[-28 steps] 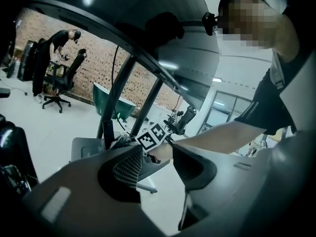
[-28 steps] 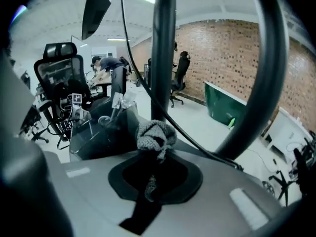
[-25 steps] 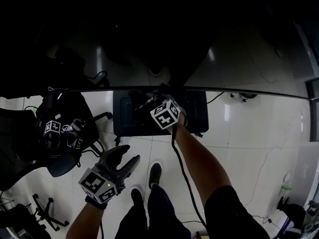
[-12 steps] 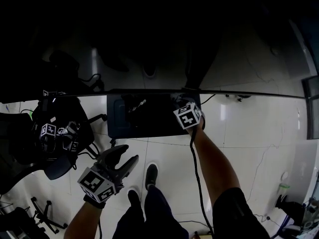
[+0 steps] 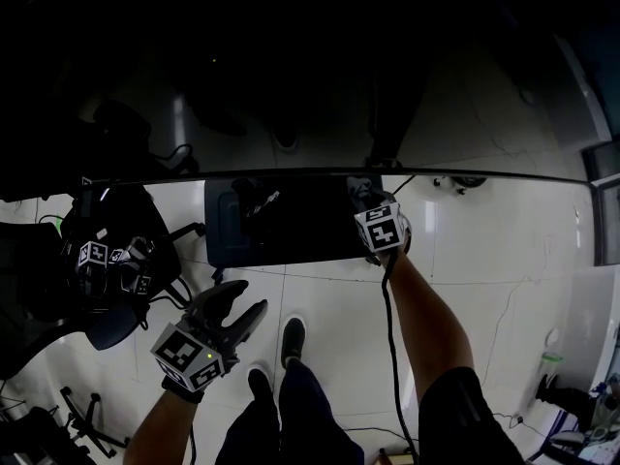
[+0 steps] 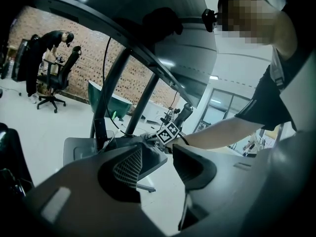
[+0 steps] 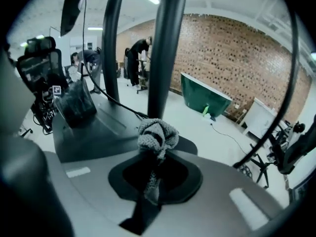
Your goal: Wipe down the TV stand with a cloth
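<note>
The TV stand's dark flat base [image 5: 281, 226] lies on the pale floor under the screen's edge, with two poles [image 7: 165, 48] rising from it. My right gripper [image 5: 371, 207] is at the base's right end, shut on a bunched grey cloth [image 7: 157, 135] that pokes out past its jaws [image 7: 156, 168] over the base [image 7: 103, 130]. My left gripper [image 5: 244, 308] hangs over the floor in front of the base, open and with nothing between its jaws [image 6: 158, 162]. The left gripper view shows the right gripper's marker cube [image 6: 169, 131] and the cloth at the base's edge.
A dark bundle [image 7: 76, 102] and a cable lie on the base's left part. A black office chair [image 5: 121, 260] carrying marker cubes stands at the left. The person's shoes [image 5: 291, 342] are close to the base. A green tub [image 7: 203, 98] and a brick wall are behind.
The right gripper has slid with the cloth from the middle of the base to its right end. The left gripper has stayed where it was.
</note>
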Available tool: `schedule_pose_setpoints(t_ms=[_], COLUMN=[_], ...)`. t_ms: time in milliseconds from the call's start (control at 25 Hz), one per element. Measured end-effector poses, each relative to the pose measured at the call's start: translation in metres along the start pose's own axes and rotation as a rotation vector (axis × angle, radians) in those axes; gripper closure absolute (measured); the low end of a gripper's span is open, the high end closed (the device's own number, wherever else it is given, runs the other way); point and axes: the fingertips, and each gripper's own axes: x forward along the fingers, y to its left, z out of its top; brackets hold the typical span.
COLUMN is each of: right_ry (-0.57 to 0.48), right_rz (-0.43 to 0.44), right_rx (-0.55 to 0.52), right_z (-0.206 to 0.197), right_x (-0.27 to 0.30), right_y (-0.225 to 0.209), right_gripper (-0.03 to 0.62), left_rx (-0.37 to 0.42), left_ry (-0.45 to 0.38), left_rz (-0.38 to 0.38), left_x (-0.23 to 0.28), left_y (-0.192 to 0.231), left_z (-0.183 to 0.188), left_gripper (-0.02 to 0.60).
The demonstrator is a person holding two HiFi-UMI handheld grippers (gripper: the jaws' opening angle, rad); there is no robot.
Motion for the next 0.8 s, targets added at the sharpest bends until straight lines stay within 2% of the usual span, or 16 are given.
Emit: schedule_pose_setpoints(t_ms=[200, 320, 400, 600, 800], right_ry=[-0.088, -0.068, -0.037, -0.016, 0.022], right_rz=[0.181, 0.255, 0.275, 0.254, 0.17], right_rx=[-0.07, -0.097, -0.128, -0.169, -0.098], right_z=[0.047, 0.051, 0.044, 0.024, -0.009], right_x=[0.0, 0.013, 0.023, 0.026, 0.01], right_y=[0.106, 0.158, 0.177, 0.168, 0.11], right_gripper=[0.565, 0.565, 0.565, 0.565, 0.565], left_rx=[-0.003, -0.001, 0.0, -0.002, -0.008], left_ry=[-0.002, -0.005, -0.007, 0.01, 0.011], left_rz=[0.0, 0.006, 0.01, 0.009, -0.006], left_x=[-0.008, -0.012, -0.012, -0.013, -0.011], left_y=[-0.002, -0.001, 0.0, 0.0, -0.005], left_z=[0.0, 0.002, 0.001, -0.011, -0.015], left_gripper=[0.367, 0.367, 0.368, 0.368, 0.368])
